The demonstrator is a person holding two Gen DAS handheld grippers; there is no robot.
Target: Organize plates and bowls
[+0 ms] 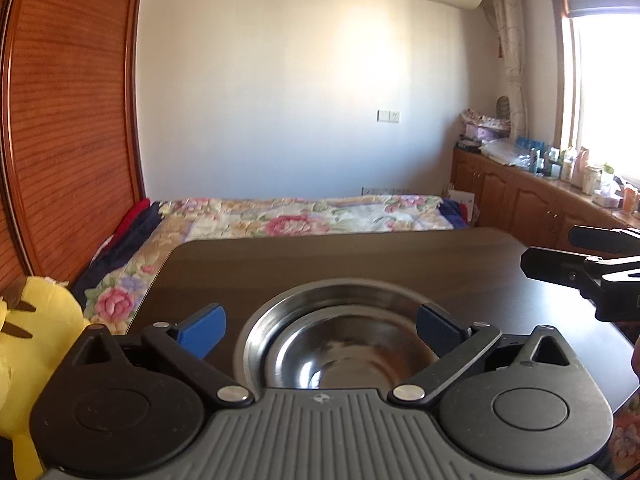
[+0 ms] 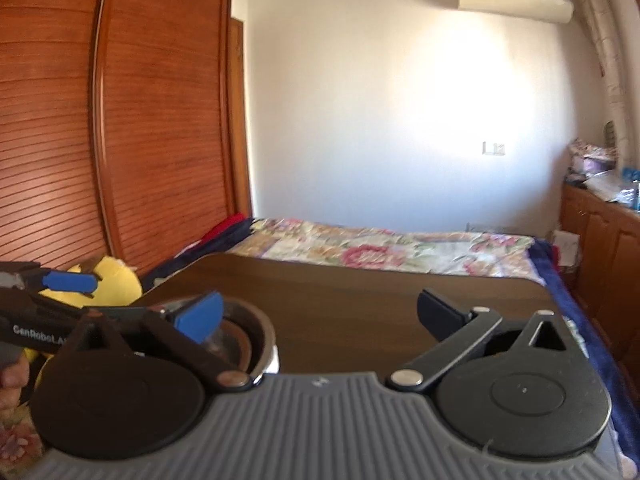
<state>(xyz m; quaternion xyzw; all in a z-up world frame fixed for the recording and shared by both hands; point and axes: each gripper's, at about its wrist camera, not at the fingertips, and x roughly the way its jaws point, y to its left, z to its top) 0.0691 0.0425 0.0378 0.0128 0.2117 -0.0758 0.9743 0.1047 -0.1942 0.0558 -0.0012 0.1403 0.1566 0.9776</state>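
Left gripper (image 1: pixel 320 330) is held wide open over the steel bowl (image 1: pixel 340 344) nested on a plate at the table's (image 1: pixel 360 256) near edge, right gripper (image 2: pixel 320 316) likewise open beside it, stacking judged done, withdrawal called for next.

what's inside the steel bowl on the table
Nothing visible: the steel bowl shows a bare, shiny interior. Its near part is hidden behind the left gripper body.
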